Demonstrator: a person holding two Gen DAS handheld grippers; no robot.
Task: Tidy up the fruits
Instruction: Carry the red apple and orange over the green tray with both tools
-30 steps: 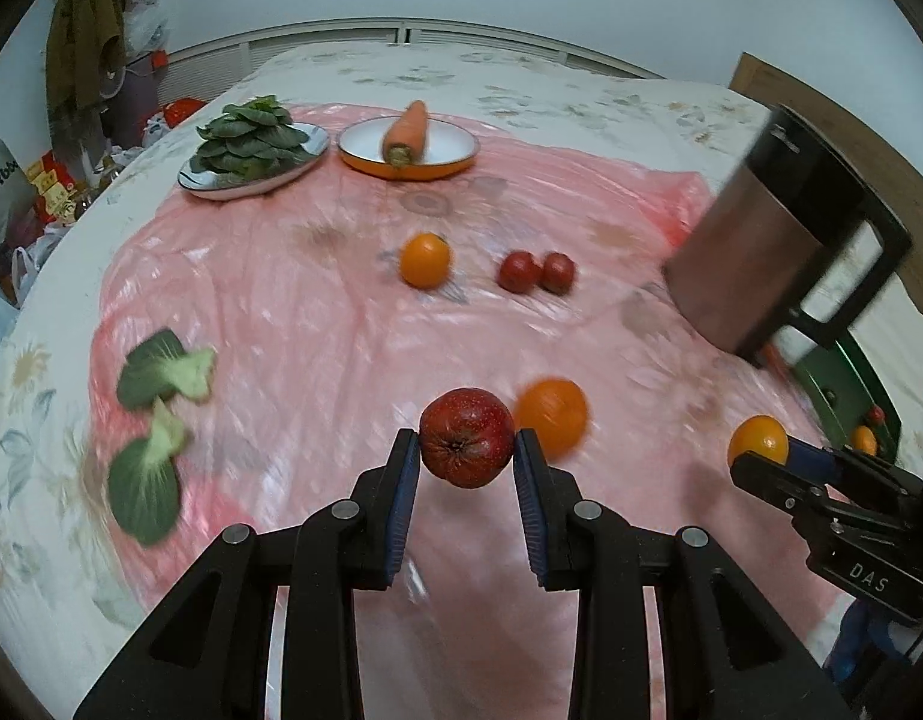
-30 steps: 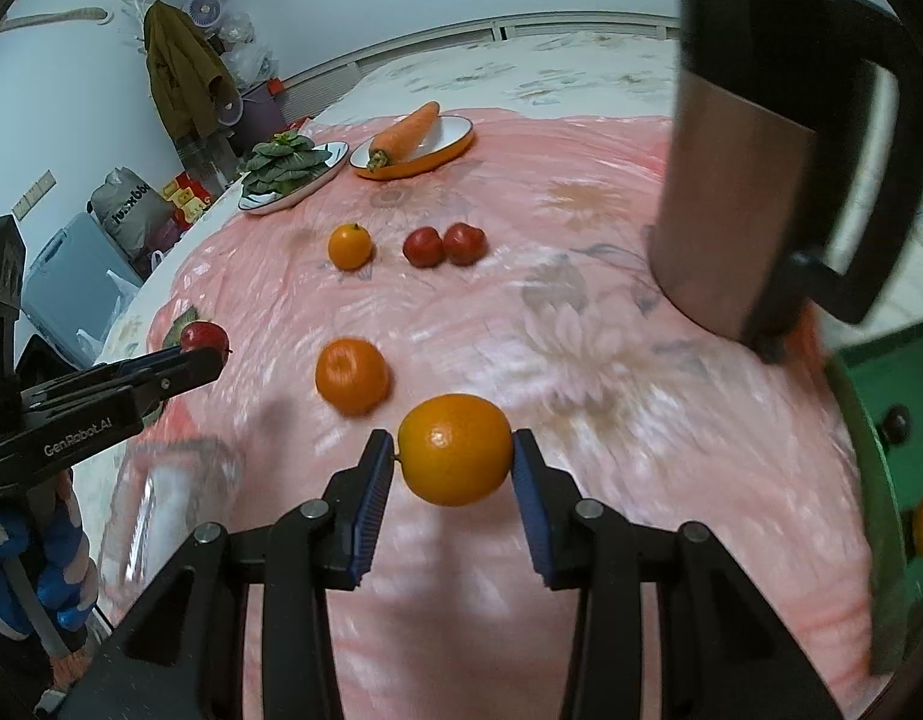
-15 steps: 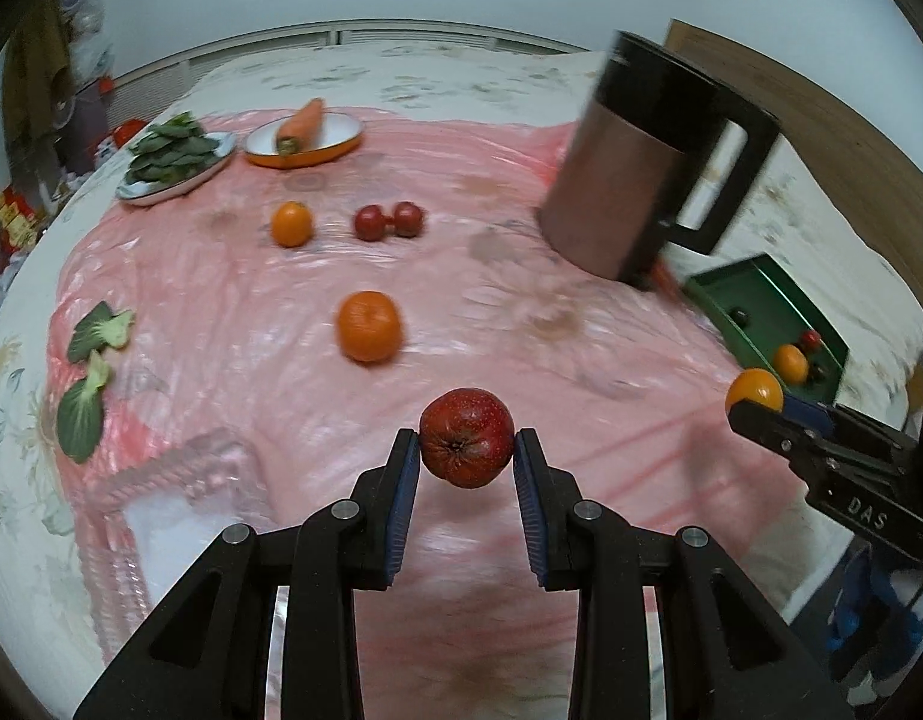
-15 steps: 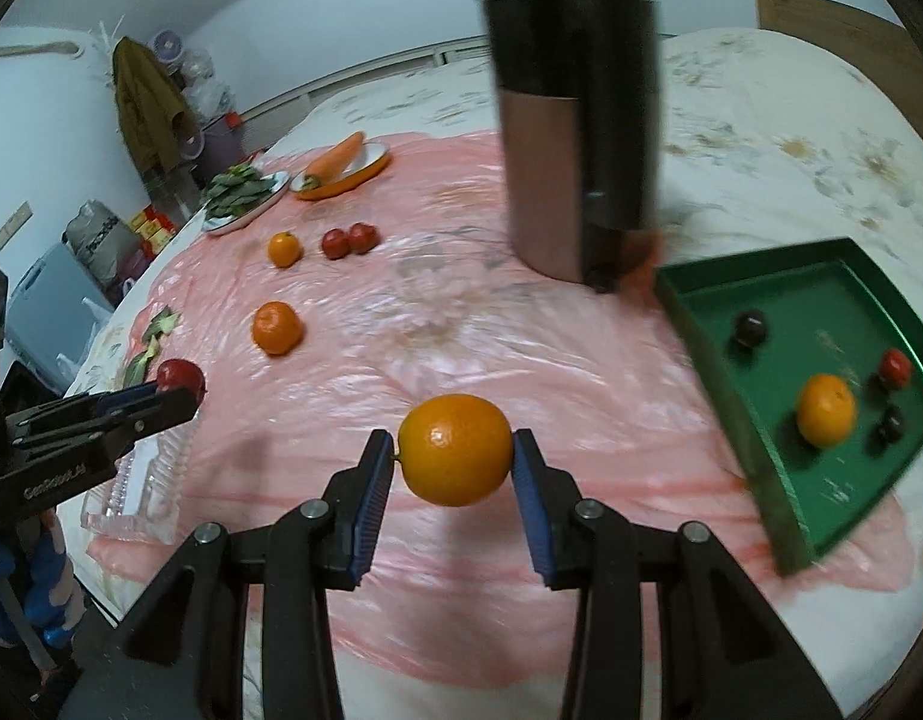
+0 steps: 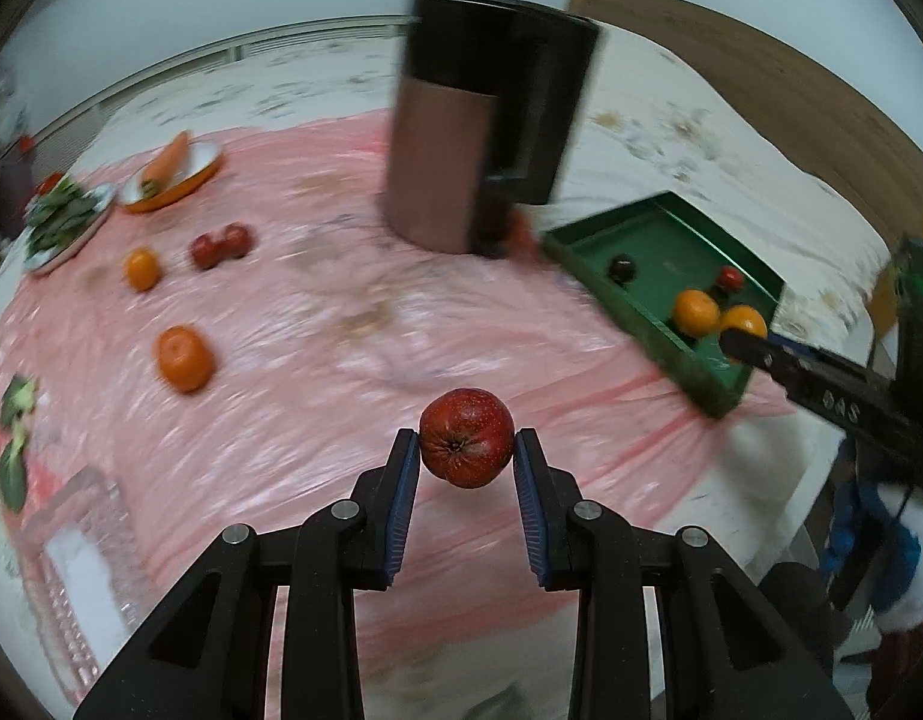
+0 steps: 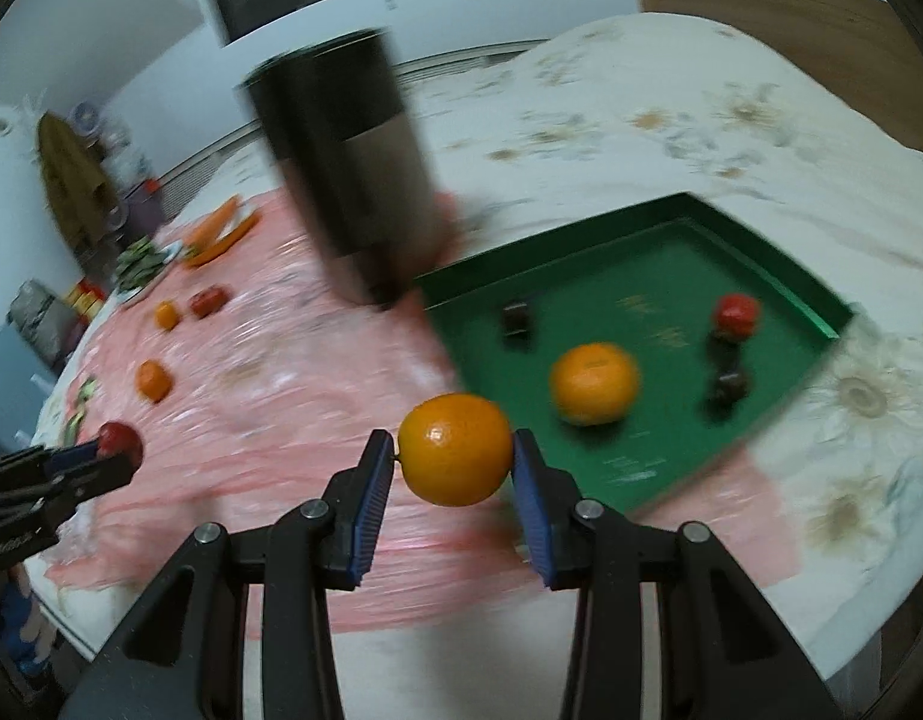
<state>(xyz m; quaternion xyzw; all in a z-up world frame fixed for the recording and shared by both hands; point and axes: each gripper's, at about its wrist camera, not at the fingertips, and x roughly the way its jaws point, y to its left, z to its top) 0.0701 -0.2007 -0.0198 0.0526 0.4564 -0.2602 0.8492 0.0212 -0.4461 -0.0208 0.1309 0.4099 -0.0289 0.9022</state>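
My left gripper (image 5: 466, 456) is shut on a red apple (image 5: 466, 446) and holds it above the pink sheet. My right gripper (image 6: 454, 461) is shut on an orange (image 6: 455, 449), held just off the near left corner of the green tray (image 6: 779, 276). The tray holds an orange (image 6: 593, 383), a red fruit (image 6: 736, 312) and small dark fruits. The tray (image 5: 635, 309) also shows at the right in the left wrist view, with the right gripper's orange (image 5: 744, 321) over its near end. Loose oranges (image 5: 184, 357) (image 5: 141, 269) and two red fruits (image 5: 220, 245) lie on the sheet.
A tall kettle (image 5: 479, 144) stands just left of the tray. A carrot plate (image 5: 173, 171) and a plate of greens (image 5: 65, 216) sit far left. Bok choy (image 5: 14, 438) and a glass dish (image 5: 83, 576) lie near left. The table edge runs close in front.
Both grippers have swung right with their fruit. The green tray has come into close view and the right gripper's orange now hangs by its near left corner.
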